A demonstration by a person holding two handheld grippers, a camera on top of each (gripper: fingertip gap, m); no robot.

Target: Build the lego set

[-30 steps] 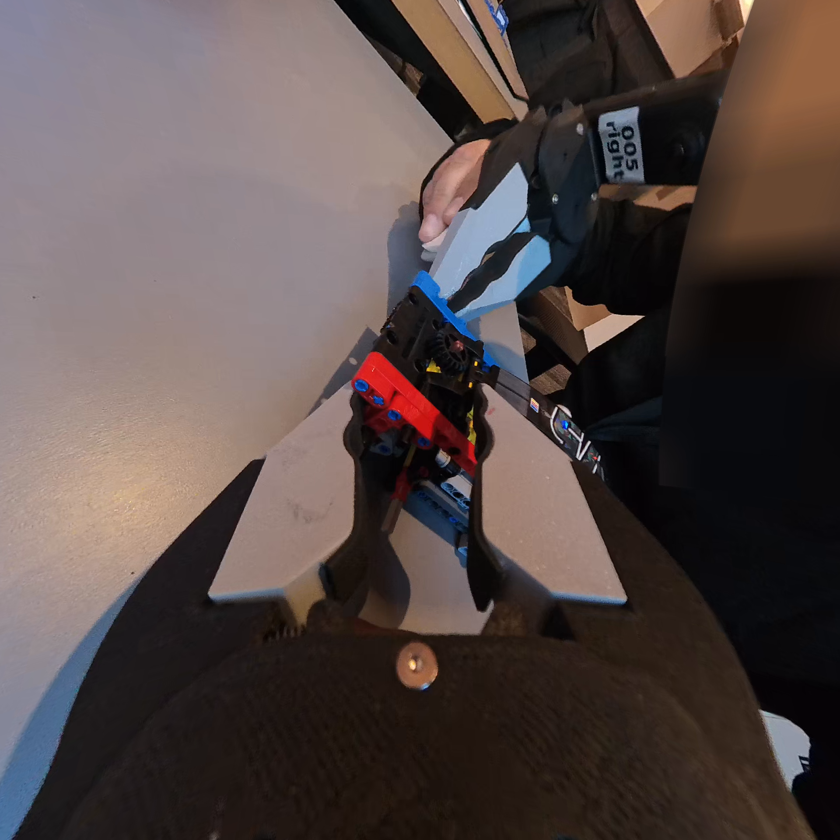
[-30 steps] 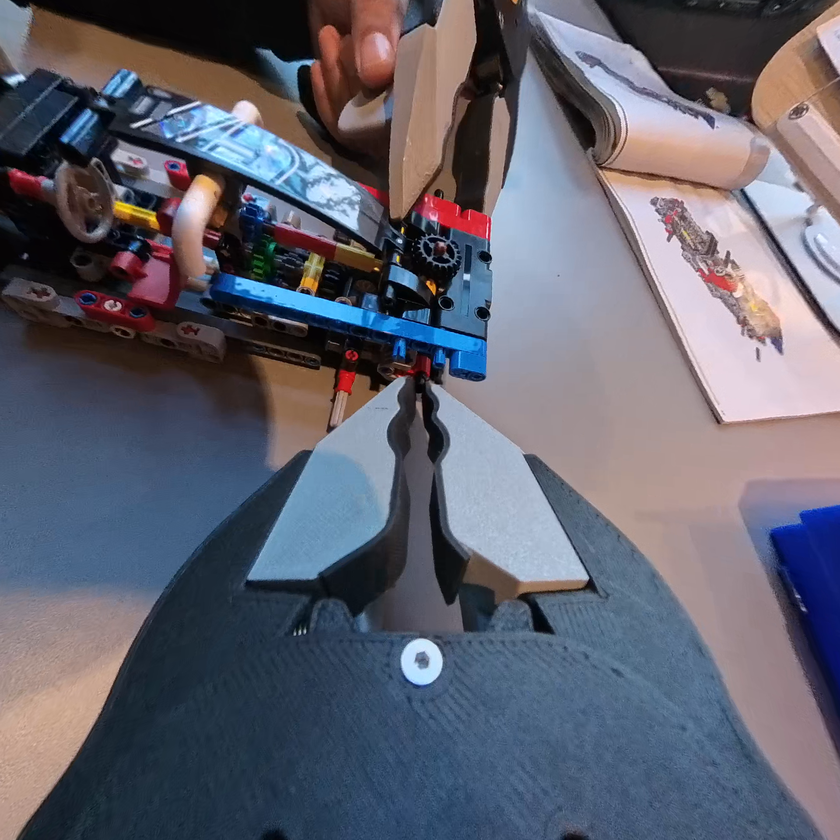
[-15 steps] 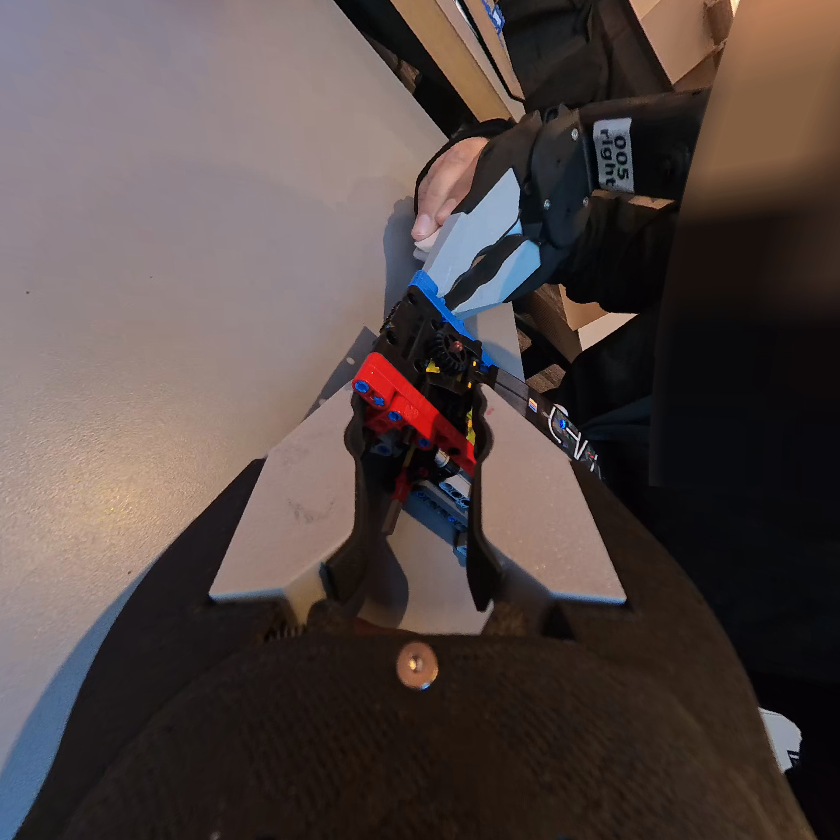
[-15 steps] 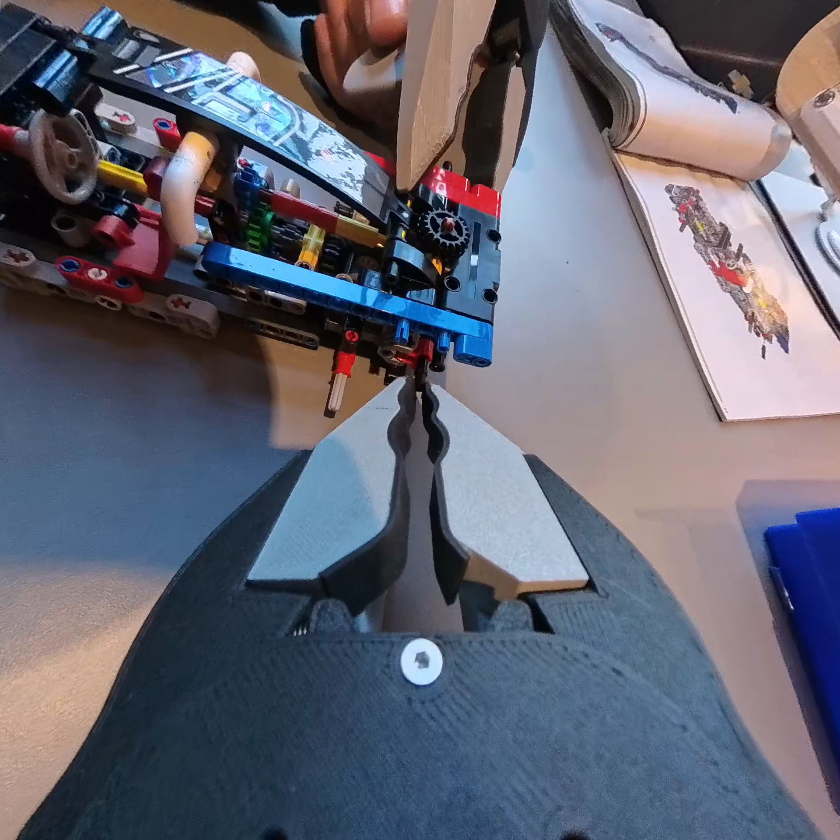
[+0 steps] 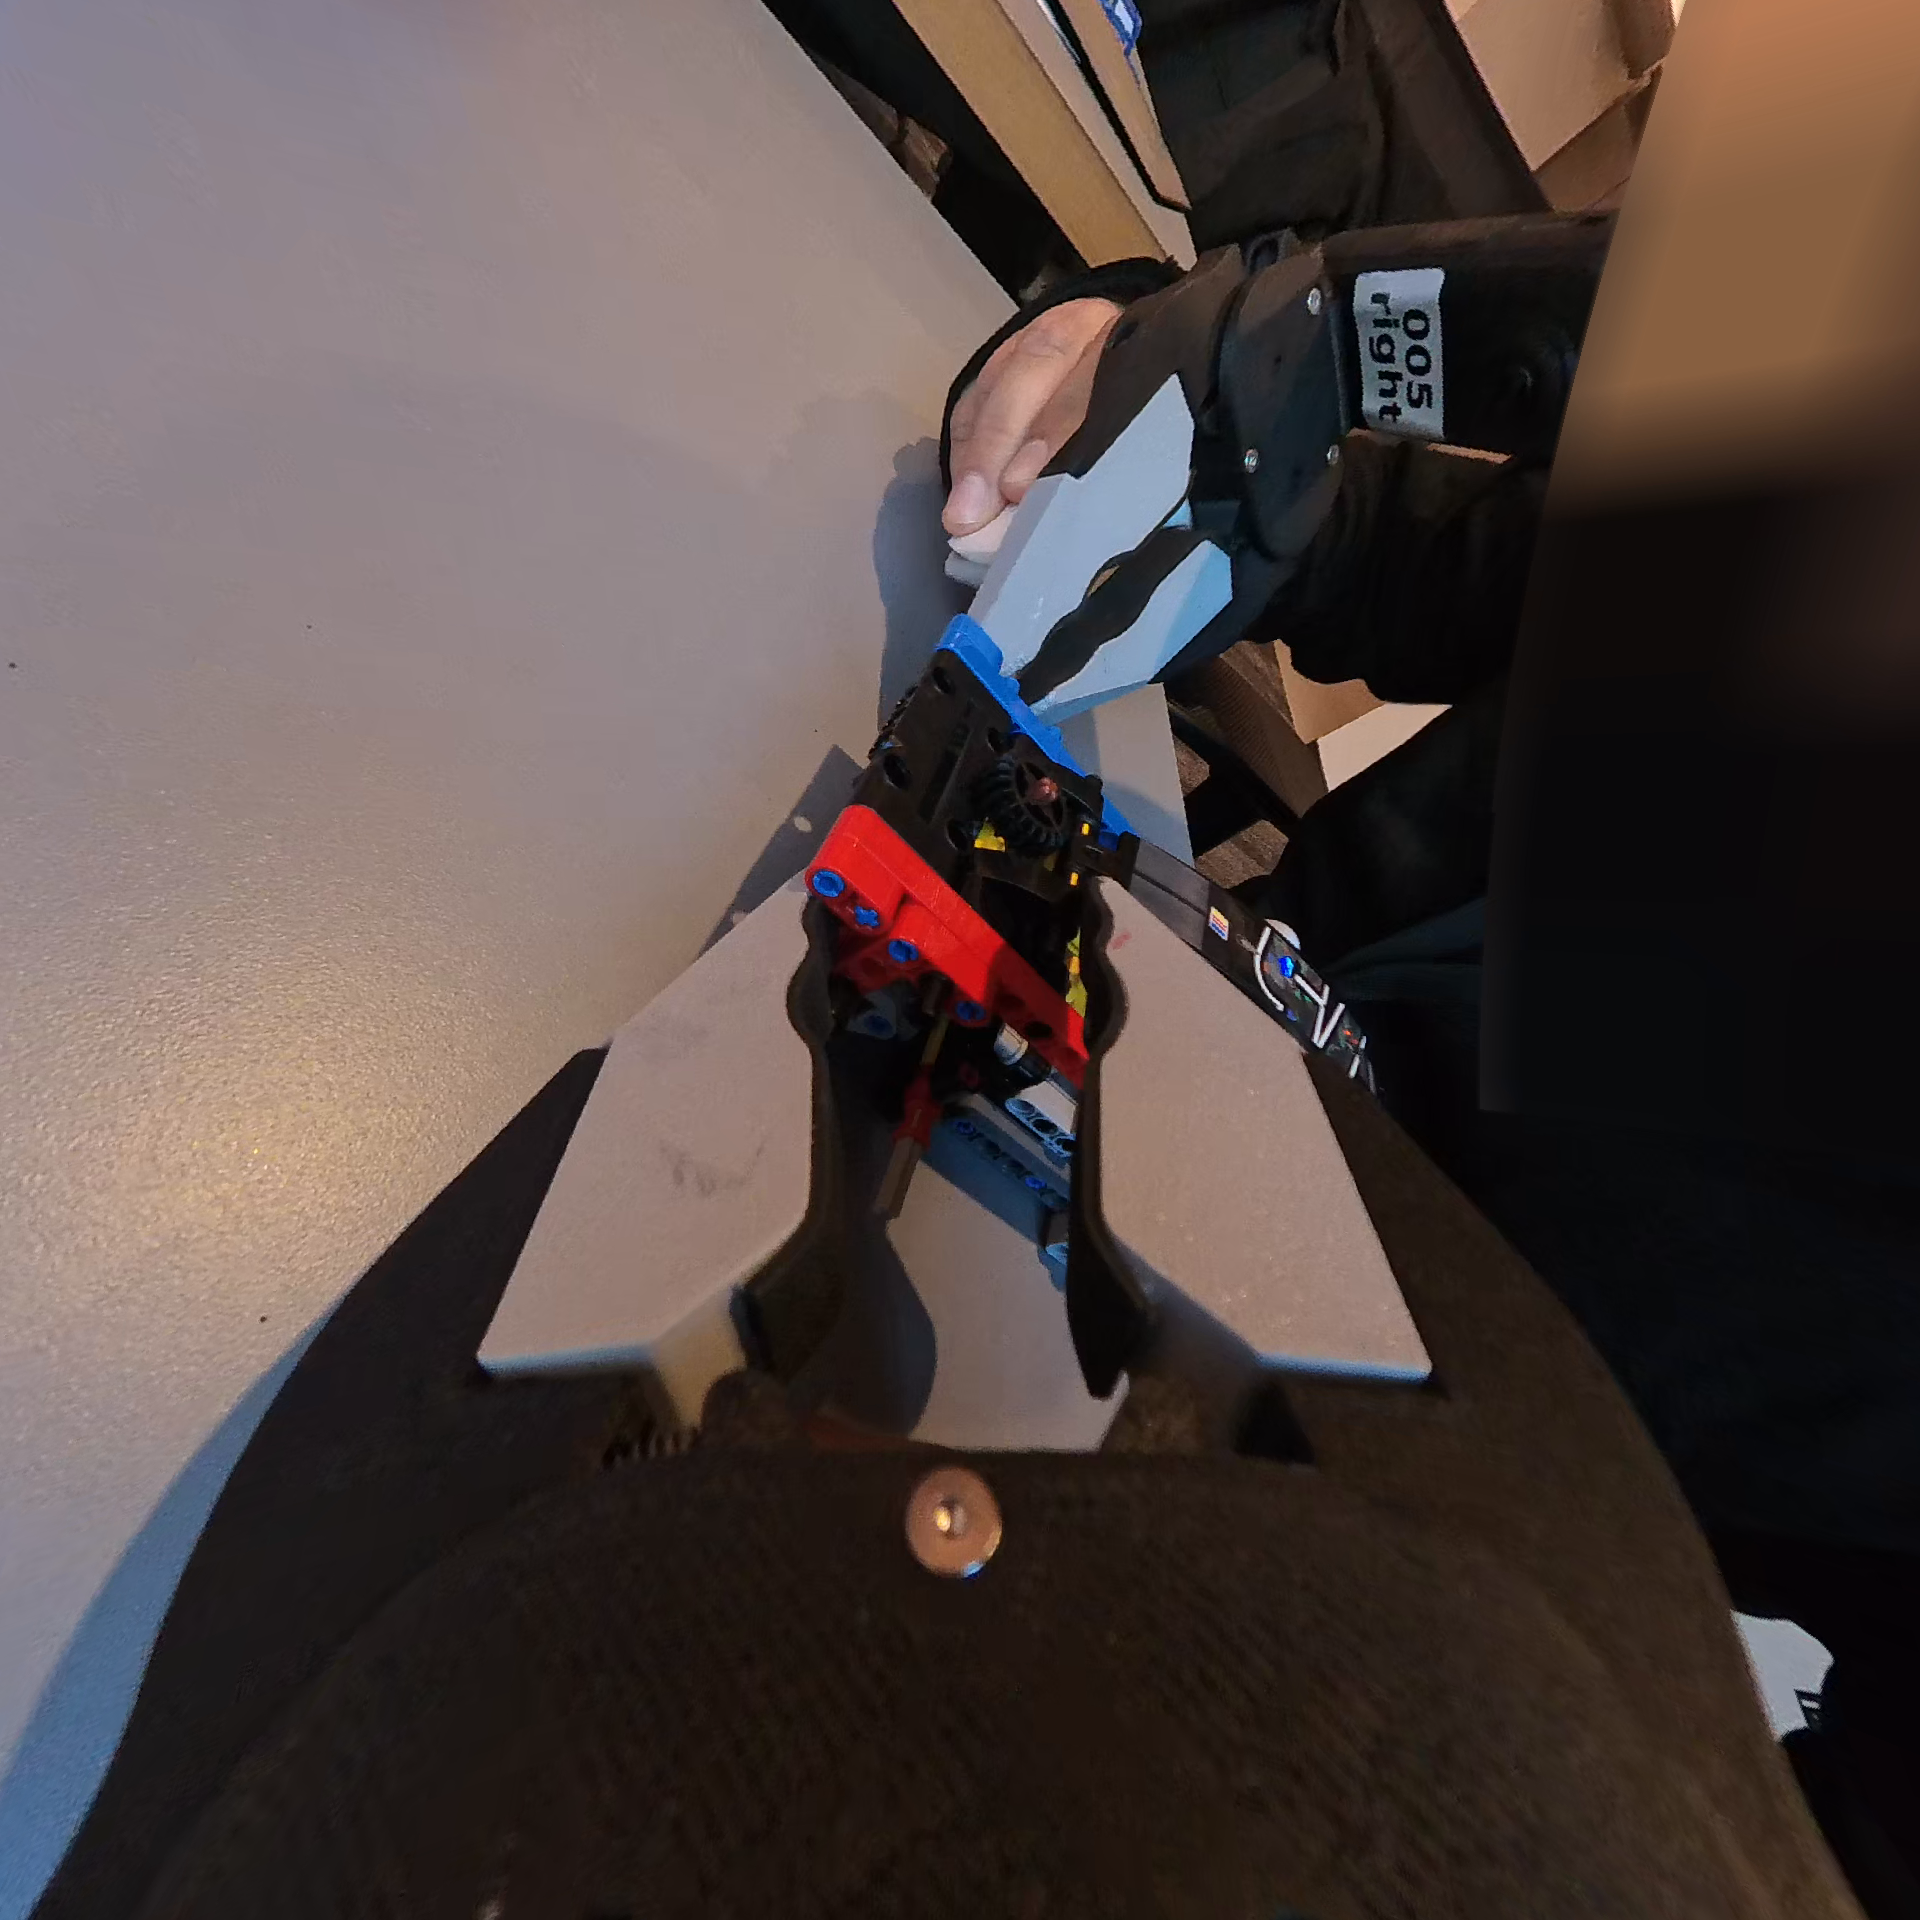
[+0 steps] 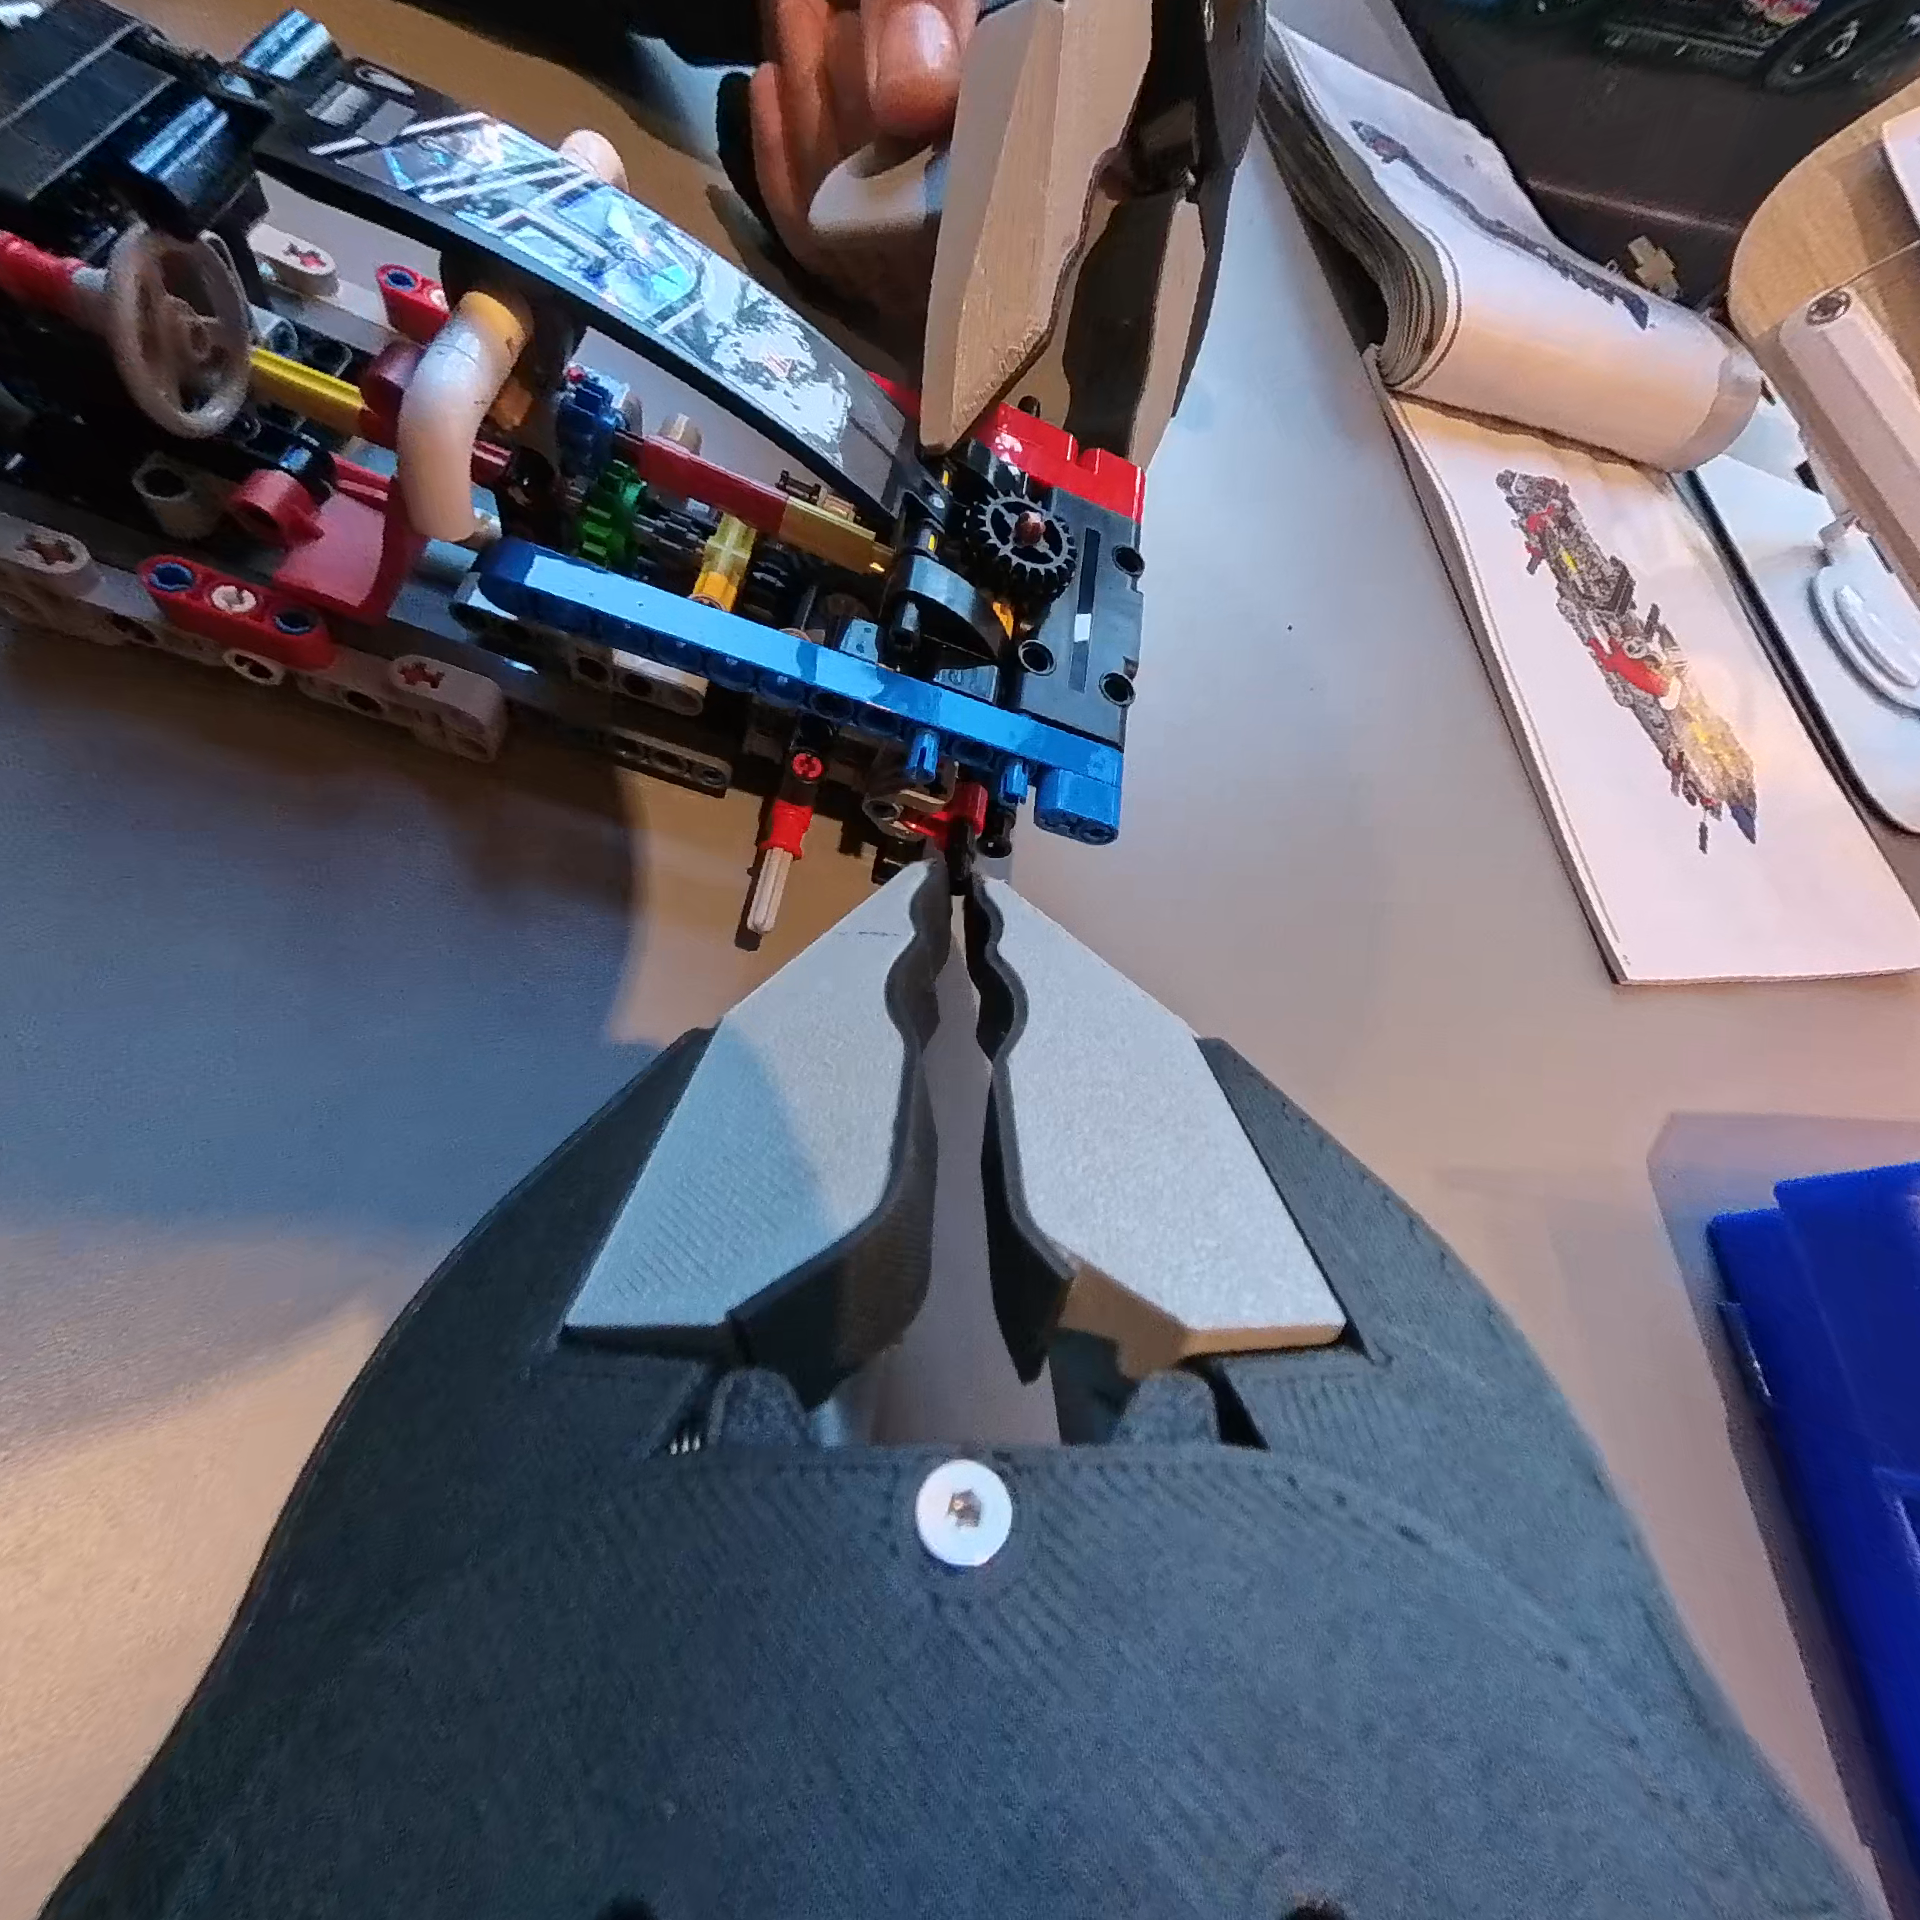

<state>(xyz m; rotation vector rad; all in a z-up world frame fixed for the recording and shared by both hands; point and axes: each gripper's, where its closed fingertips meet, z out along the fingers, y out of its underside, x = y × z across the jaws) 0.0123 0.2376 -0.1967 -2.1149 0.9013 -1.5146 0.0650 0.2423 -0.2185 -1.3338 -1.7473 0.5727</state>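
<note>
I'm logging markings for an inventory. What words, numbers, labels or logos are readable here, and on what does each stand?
White label, on the right hand-held gripper: printed writing, legible, but I do not quote it.
Black printed panel on the lego model: graphics, any lettering too blurred.
Instruction booklet: a picture of the model; no readable words.

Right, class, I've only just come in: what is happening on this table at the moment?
A person is building a lego model with a hand-held gripper in each hand. The left hand-held gripper is closed around the model's end, at the red beam. The right hand-held gripper is nearly closed at a small dark piece below the blue beam; whether it pinches that piece is not clear. An open instruction booklet lies on the table beside the model.
</note>
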